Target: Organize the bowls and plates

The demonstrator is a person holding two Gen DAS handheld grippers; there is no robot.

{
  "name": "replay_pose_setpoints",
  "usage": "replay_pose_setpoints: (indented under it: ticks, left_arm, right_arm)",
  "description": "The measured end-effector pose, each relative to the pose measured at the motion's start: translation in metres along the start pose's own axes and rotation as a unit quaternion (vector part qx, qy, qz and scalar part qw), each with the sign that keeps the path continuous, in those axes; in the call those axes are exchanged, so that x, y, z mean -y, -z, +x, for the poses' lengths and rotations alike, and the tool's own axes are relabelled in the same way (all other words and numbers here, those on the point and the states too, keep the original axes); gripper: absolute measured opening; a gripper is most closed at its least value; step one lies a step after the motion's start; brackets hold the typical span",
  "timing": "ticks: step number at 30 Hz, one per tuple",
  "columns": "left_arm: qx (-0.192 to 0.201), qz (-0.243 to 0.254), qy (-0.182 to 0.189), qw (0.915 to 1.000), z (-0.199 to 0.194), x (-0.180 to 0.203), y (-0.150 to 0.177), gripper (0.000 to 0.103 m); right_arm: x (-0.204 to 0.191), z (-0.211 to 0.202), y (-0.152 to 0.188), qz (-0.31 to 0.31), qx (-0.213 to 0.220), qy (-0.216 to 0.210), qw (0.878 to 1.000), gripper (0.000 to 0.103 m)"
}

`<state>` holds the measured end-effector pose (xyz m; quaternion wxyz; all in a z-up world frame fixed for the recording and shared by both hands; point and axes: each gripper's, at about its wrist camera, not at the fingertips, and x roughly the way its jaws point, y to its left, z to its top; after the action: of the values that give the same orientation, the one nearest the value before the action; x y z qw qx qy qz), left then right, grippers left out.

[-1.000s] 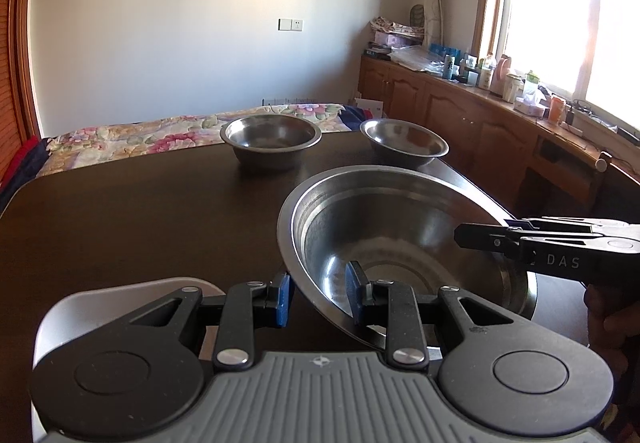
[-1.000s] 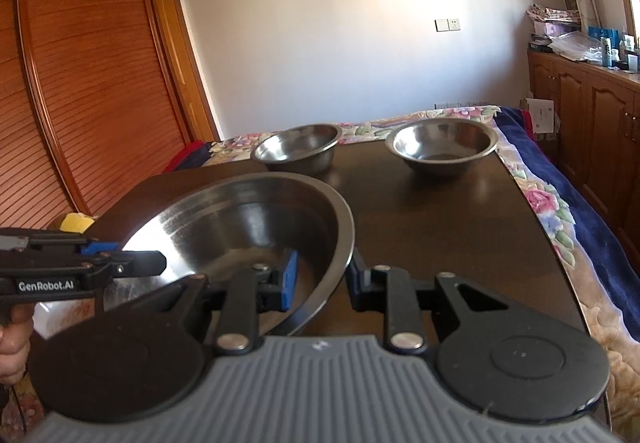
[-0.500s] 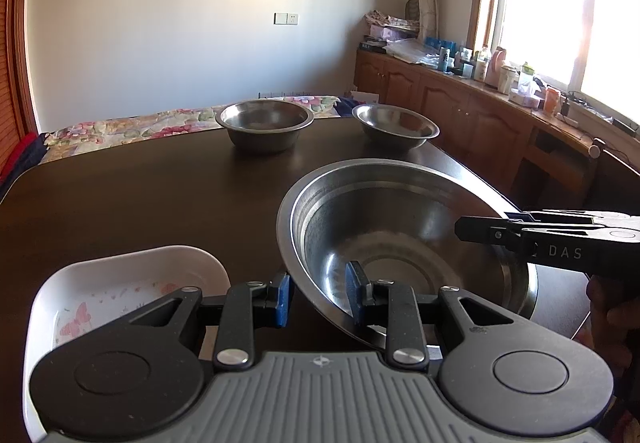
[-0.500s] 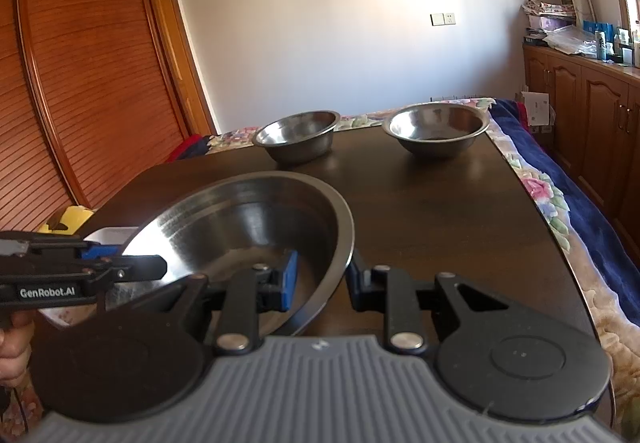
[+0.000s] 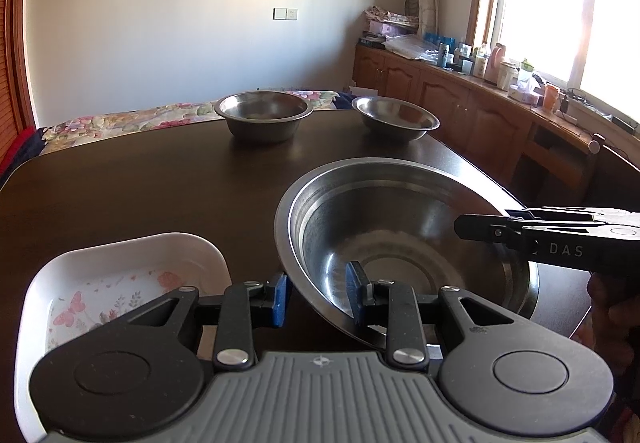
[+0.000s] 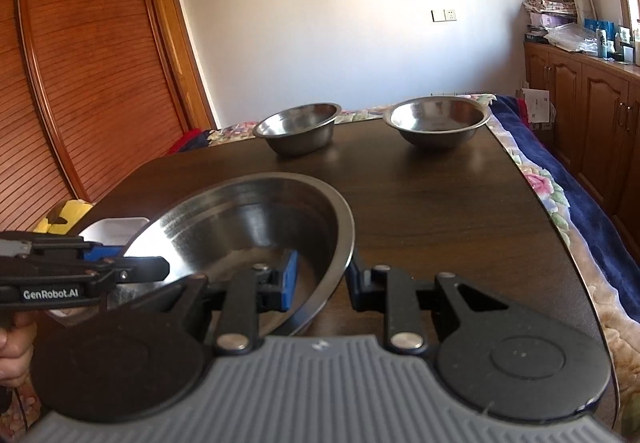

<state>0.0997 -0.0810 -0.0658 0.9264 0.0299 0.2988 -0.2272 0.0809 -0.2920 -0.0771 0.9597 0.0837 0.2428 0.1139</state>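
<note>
I've got the big steel bowl (image 5: 404,243) over the tabletop (image 5: 140,183), both grippers' fingers (image 5: 280,295) straddling opposite rims with visible gaps, so it might slip and clang down.

The middle of the dark table (image 5: 132,195) lay bare, giving open passage between the near items and the far edge. Two obstacles stood at the far edge: a steel bowl (image 5: 263,115) and, apart to its right, a shallower steel bowl (image 5: 395,118), with a bare gap between them. Near the front, the large steel basin (image 5: 400,227) filled the right half. The white floral tray (image 5: 120,275) occupied the front-left corner. Only a narrow strip of table separated tray and basin.
</note>
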Motion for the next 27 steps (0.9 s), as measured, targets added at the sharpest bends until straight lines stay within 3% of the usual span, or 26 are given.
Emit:
replay_pose_setpoints:
  ticks: [3, 4, 5, 10, 19, 27]
  left_arm:
    - [0.002, -0.002, 0.002, 1.0000, 0.001, -0.001, 0.001, 0.039]
    - [0.003, -0.003, 0.002, 1.0000, 0.001, -0.002, 0.000, 0.046]
    - [0.005, -0.004, 0.001, 1.0000, 0.001, -0.002, 0.000, 0.053]
    - [0.018, -0.010, -0.003, 0.9998, -0.005, -0.005, -0.005, 0.064]
    - [0.039, -0.005, -0.016, 0.9991, -0.013, -0.010, -0.024, 0.067]
    - [0.057, -0.008, -0.029, 0.9979, -0.010, -0.020, -0.059, 0.067]
  right_arm:
    - [0.000, 0.001, 0.000, -0.001, -0.001, 0.000, 1.000, 0.029]
    - [-0.001, 0.001, 0.000, -0.003, -0.001, 0.001, 1.000, 0.030]
    - [-0.001, 0.000, -0.001, -0.004, -0.002, 0.003, 1.000, 0.034]
    - [0.000, -0.007, -0.009, -0.014, 0.010, 0.009, 1.000, 0.046]
    - [0.002, -0.015, -0.034, -0.039, 0.030, 0.011, 0.999, 0.047]
    - [0.010, -0.014, -0.077, -0.071, 0.037, -0.003, 0.997, 0.047]
